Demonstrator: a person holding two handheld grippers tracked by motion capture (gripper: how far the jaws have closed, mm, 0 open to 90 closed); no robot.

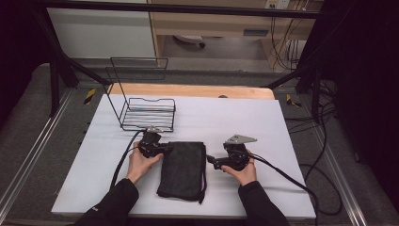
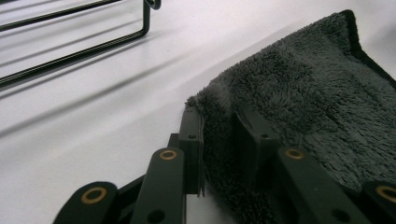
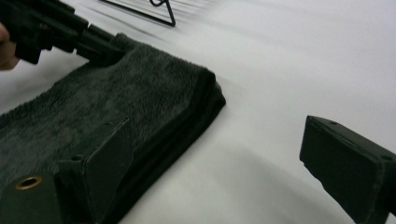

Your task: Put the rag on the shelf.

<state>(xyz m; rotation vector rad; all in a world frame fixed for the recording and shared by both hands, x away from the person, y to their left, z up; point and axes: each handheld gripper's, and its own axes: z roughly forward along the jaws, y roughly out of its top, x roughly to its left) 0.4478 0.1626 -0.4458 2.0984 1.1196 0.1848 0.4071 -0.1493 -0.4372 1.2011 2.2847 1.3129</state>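
Dark towel (image 1: 182, 169) corner between left tool (image 2: 219, 140) jaws, right tool (image 1: 212, 162) beside

One folded dark towel (image 1: 182, 169), one black wire rack (image 1: 148, 113), two handheld grippers, the left gripper (image 1: 157, 149) and the right gripper (image 1: 212, 161), one white table (image 1: 244, 117)

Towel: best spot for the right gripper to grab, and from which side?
Probably the far right corner of the folded towel, approached from the right along the table. Its stacked edge faces the open right gripper; the left gripper holds the far left corner.
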